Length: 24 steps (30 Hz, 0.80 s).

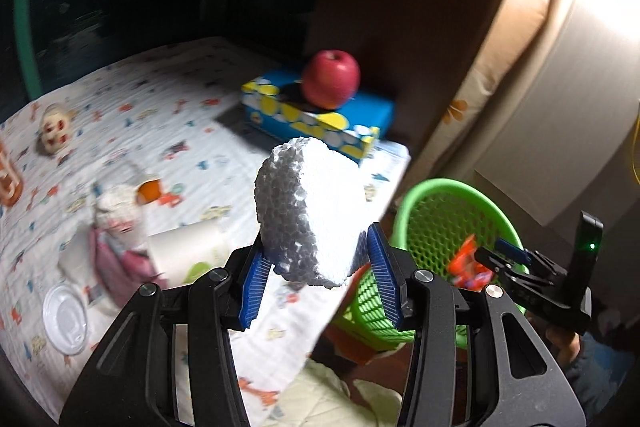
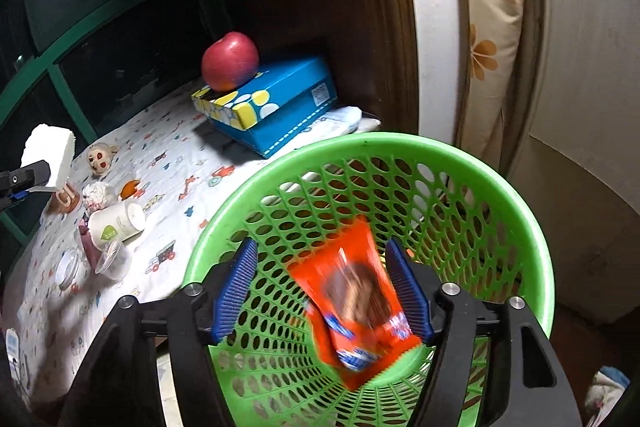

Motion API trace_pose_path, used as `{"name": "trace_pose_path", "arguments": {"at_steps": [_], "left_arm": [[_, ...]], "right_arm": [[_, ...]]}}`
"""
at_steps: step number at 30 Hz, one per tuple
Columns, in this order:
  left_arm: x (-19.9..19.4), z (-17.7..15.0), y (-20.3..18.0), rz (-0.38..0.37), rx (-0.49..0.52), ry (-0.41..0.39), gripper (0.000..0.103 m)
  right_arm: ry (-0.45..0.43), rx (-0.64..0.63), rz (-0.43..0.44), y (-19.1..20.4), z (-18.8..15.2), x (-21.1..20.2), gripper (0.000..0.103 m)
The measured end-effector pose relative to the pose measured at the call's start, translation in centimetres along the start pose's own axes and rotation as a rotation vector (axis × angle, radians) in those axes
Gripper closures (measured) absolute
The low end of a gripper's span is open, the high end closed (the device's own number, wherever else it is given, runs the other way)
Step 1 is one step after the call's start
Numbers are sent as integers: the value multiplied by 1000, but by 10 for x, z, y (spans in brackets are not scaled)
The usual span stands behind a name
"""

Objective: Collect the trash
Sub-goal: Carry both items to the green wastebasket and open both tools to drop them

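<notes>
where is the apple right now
The red apple sits on top of the blue tissue box at the table's far end, left of the green basket in the right wrist view.

cluttered patterned tablecloth (image 1: 192, 131), tissue box (image 1: 320, 123)

White styrofoam chunk (image 1: 308, 211), beaded rough surface, upright between the blue pads of the left gripper (image 1: 318, 279), clamped at its lower part, held above the table edge. Orange snack wrapper (image 2: 356, 303), glossy, motion-blurred, inside the green plastic mesh basket (image 2: 516, 195), between the spread fingers of the right gripper (image 2: 324, 287); contact with the right pad unclear. Basket sits beside the table. On the patterned cloth: white paper cup (image 2: 116, 223) on its side, clear plastic lid (image 1: 66, 319) lying flat, crumpled white-pink wad (image 1: 116, 215).
</notes>
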<state>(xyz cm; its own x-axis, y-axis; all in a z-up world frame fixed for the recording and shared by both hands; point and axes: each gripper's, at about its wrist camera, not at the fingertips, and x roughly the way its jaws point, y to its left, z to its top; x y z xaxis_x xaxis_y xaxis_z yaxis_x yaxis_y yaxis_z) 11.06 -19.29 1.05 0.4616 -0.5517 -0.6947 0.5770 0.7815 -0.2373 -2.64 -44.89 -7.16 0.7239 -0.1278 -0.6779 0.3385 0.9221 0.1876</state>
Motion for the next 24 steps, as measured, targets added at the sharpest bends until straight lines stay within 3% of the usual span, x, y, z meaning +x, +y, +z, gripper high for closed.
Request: {"name": "trace_pose_path", "arguments": {"at_steps": [5,16,24], "left_arm": [[29,3,-44,-63,83,60,56],[95,-28,-131,-143,233,228,55],[131,-56,-172,-205,281,341,53]], "right_arm": [[-41,38,-11,-21,1,-16,35],[-152,131,-74,-73,-5,-69,31],[-165,191,-77,-95,-14,-76,31]]}}
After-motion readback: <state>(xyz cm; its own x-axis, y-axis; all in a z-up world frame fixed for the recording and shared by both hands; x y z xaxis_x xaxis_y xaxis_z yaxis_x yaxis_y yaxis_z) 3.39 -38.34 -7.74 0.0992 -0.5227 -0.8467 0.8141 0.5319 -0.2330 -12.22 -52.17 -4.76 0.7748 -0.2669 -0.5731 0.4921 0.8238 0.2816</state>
